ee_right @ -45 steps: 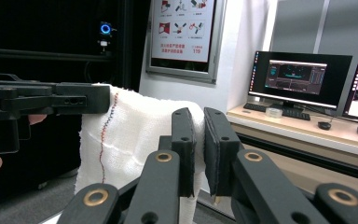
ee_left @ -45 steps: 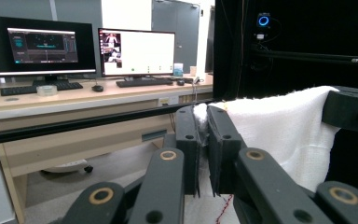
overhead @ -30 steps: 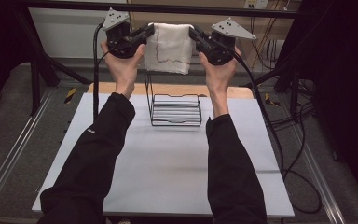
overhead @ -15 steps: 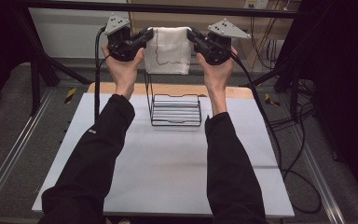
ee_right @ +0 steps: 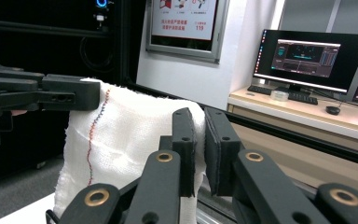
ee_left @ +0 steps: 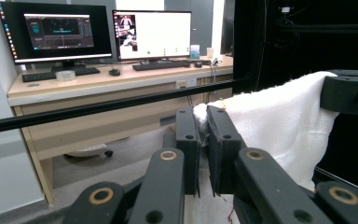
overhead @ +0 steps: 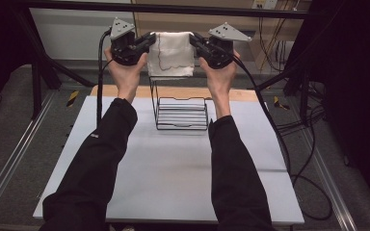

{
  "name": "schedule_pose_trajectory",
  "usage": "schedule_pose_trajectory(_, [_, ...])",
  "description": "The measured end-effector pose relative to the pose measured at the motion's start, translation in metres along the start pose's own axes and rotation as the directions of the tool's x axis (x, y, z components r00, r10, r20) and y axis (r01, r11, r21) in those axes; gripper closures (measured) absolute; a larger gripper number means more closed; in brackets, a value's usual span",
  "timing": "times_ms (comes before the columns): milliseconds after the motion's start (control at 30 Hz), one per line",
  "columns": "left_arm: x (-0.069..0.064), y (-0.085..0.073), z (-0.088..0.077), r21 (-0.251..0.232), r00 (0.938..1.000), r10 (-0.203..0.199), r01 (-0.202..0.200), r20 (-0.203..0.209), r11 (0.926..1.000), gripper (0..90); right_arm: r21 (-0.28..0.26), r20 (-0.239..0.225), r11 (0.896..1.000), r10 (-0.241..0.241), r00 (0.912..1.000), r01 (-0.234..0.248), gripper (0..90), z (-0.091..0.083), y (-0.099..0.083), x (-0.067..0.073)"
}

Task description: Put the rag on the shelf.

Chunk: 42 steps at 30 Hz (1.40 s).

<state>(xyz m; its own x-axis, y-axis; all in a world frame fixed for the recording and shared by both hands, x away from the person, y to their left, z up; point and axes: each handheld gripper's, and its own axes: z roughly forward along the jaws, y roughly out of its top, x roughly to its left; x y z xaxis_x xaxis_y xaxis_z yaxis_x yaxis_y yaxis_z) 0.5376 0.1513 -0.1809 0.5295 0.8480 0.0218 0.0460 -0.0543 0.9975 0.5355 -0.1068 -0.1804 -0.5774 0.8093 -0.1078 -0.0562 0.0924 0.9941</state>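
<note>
A white cloth (overhead: 170, 54) with a dark stitched line hangs stretched between my two grippers, high above the black wire rack (overhead: 181, 111) on the table. My left gripper (overhead: 150, 39) is shut on the cloth's left top corner; in the left gripper view the cloth (ee_left: 279, 121) is pinched between the jaws of the left gripper (ee_left: 203, 122). My right gripper (overhead: 193, 40) is shut on the right top corner, and the right gripper view shows the cloth (ee_right: 121, 135) clamped in the right gripper (ee_right: 199, 128). The cloth's lower edge hangs just over the rack's upright wire.
The rack stands near the far middle of the white table top (overhead: 173, 173), with a wooden strip (overhead: 250, 94) behind it. A black frame bar (overhead: 173, 8) crosses above the far edge. Cables (overhead: 289, 144) trail off the right side. Desks with monitors (ee_left: 56, 30) stand beyond.
Both grippers have risen a little and moved away from me, carrying the stretched cloth higher above the rack. Both grips are unchanged.
</note>
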Motion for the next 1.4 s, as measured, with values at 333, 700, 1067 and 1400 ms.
schedule_pose_trajectory(333, [-0.011,-0.019,0.001,0.021,0.9989,0.011,-0.012,0.045,0.9997,84.0,0.031,-0.004,0.999,-0.013,0.9999,0.013,83.4,-0.011,-0.015,-0.003])
schedule_pose_trajectory(700, [-0.031,-0.033,0.004,0.037,0.9954,0.034,-0.037,0.090,0.9987,84.0,0.057,-0.009,0.998,0.004,1.0000,-0.003,83.4,-0.035,-0.032,-0.014])
schedule_pose_trajectory(1067, [-0.027,-0.039,-0.006,0.056,0.9950,0.020,-0.025,0.098,0.9981,83.7,0.063,-0.034,0.998,0.002,0.9994,0.000,83.3,-0.038,-0.037,-0.006])
schedule_pose_trajectory(1400, [-0.028,-0.042,-0.021,0.088,0.9901,0.000,-0.012,0.140,0.9960,83.1,0.081,-0.062,0.996,-0.018,0.9979,0.023,83.0,-0.049,-0.038,0.003])
